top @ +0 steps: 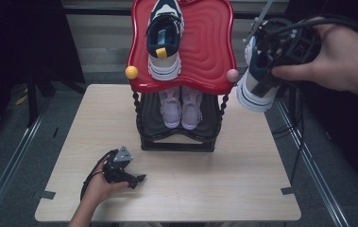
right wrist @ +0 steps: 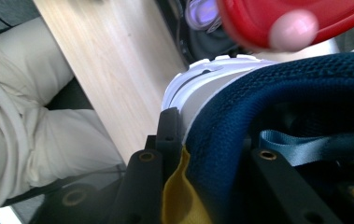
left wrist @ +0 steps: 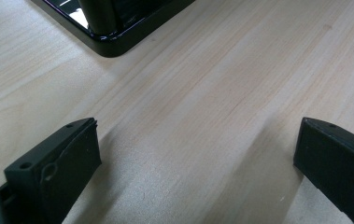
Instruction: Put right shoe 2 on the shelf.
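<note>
A navy and white sneaker (top: 165,38) lies on the red top shelf (top: 205,42) of a two-tier rack. Its twin, a second sneaker (top: 257,87), hangs in the air just right of that shelf, toe down, with my right gripper (top: 267,71) shut on its heel collar. In the right gripper view one jaw sits outside the heel and the other inside the navy collar (right wrist: 277,107), beside a yellow tab (right wrist: 179,191). My left gripper (top: 139,179) rests open on the table's front left, and nothing lies between its fingers (left wrist: 53,172).
A pair of lilac shoes (top: 181,106) stands on the black lower shelf. A yellow ball (top: 131,72) and a pink ball (top: 232,74) cap the red shelf's front corners. The rack's black base (left wrist: 114,32) is just ahead of my left gripper. The wooden table (top: 242,179) spreads in front.
</note>
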### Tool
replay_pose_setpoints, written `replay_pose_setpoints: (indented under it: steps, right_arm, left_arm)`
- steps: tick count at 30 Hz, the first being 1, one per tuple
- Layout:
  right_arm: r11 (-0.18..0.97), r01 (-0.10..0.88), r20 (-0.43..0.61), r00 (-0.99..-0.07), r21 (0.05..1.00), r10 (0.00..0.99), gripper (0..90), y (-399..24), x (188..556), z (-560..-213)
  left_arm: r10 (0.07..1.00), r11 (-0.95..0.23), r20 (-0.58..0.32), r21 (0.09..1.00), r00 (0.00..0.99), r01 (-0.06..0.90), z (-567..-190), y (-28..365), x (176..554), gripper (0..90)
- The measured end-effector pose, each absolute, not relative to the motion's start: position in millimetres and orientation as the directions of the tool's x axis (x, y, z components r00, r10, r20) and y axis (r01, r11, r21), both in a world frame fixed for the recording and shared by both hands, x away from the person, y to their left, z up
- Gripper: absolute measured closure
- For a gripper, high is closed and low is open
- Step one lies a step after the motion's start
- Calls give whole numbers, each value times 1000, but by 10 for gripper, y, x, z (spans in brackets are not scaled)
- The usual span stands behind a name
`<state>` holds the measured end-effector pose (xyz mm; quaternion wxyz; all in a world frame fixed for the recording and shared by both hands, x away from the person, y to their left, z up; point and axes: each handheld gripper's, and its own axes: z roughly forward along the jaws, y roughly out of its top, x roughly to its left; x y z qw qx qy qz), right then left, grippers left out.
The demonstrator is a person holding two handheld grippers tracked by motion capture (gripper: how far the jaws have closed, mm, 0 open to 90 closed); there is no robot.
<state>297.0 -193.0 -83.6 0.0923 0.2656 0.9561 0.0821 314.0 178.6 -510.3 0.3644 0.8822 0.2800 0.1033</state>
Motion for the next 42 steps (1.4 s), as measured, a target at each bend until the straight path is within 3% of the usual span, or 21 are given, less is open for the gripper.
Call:
replay_pose_setpoints:
  steps: [11,21,34,42]
  right_arm:
    - [880,427,-233,-852,208,468,750,-1537,3233,-570]
    - [923,344,-314,-869,174,383,754,-1149,3583,-726]
    - [958,264,-356,-889,114,287,753,-986,3798,-994]
    - [960,257,-364,-889,108,279,751,-921,3883,-1090]
  left_arm:
    - [571,-575,-25,701,821,421,-5105,1784,3138,0]
    - [572,-573,-30,701,820,425,-5106,1783,3136,0]
    - [569,-577,-28,698,822,424,-5104,1785,3137,0]
    - [569,-577,-28,698,822,423,-5104,1785,3137,0]
